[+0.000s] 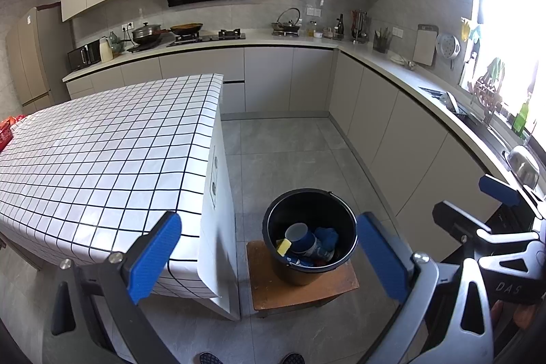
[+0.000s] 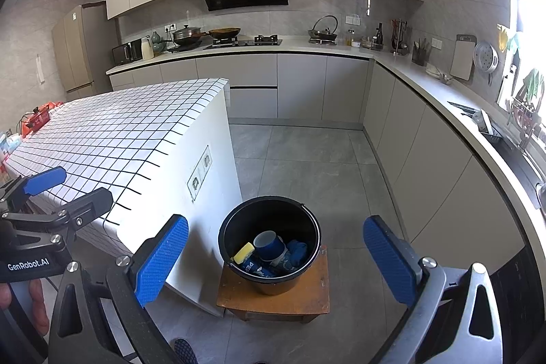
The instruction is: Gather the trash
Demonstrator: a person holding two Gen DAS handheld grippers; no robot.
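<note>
Above black bucket (image 1: 310, 236) of trash on wooden stool (image 1: 300, 290): left gripper (image 1: 269, 258) and right gripper (image 2: 275, 258), fingers spread wide, gripping nothing.

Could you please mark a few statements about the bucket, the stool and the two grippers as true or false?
1. The black bucket stands on the wooden stool. True.
2. The bucket is empty. False: it holds a blue cup, a yellow sponge and other items.
3. The left gripper is shut on a cup. False: it is open and holds nothing.
4. The right gripper is open. True.
</note>
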